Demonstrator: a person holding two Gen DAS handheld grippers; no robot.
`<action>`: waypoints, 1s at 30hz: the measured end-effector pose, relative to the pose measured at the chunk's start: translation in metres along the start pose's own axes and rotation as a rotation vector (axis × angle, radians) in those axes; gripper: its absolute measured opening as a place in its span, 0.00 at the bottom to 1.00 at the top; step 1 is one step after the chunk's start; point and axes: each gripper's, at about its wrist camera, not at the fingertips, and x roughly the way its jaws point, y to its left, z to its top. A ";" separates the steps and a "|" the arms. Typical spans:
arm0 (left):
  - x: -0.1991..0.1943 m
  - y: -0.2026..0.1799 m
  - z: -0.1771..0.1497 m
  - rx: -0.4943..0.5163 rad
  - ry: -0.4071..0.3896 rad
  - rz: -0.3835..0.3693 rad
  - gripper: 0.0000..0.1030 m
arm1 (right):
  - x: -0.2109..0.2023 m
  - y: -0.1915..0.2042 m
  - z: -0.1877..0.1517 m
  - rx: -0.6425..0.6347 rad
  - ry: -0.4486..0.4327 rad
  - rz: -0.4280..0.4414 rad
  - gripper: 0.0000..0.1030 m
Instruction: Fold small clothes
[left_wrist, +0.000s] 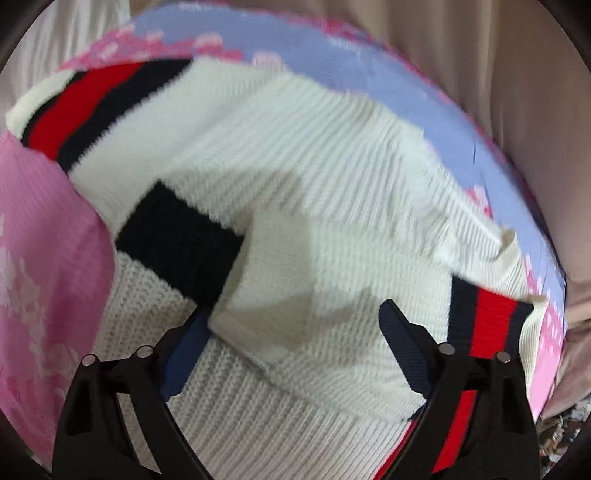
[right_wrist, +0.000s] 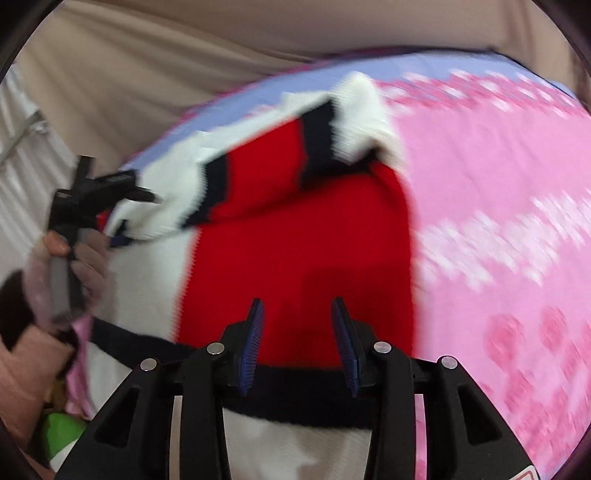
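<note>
A small white knit sweater (left_wrist: 295, 155) with red and navy stripes lies on a pink and blue floral blanket (left_wrist: 48, 266). A sleeve (left_wrist: 280, 277) is folded across its body. My left gripper (left_wrist: 295, 332) is open, its jaws wide apart over the sleeve's cuff. In the right wrist view the sweater's wide red band (right_wrist: 295, 251) fills the middle, with a striped part (right_wrist: 280, 162) folded over it. My right gripper (right_wrist: 297, 332) is open just above the red band. The left gripper (right_wrist: 96, 192) shows there at the left, held by a hand.
Beige fabric (right_wrist: 184, 55) lies beyond the blanket's (right_wrist: 498, 184) far edge. A green object (right_wrist: 61, 432) sits at the lower left of the right wrist view. Both views are motion-blurred.
</note>
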 end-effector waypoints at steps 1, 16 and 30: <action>-0.001 -0.003 0.000 0.011 -0.008 -0.007 0.65 | 0.001 -0.007 -0.002 0.019 0.002 -0.003 0.37; -0.026 -0.001 0.070 0.200 -0.172 -0.016 0.10 | 0.048 -0.016 0.068 -0.028 -0.100 -0.104 0.41; -0.037 0.091 0.046 0.007 -0.196 -0.064 0.44 | 0.062 -0.025 0.080 -0.007 -0.098 -0.295 0.12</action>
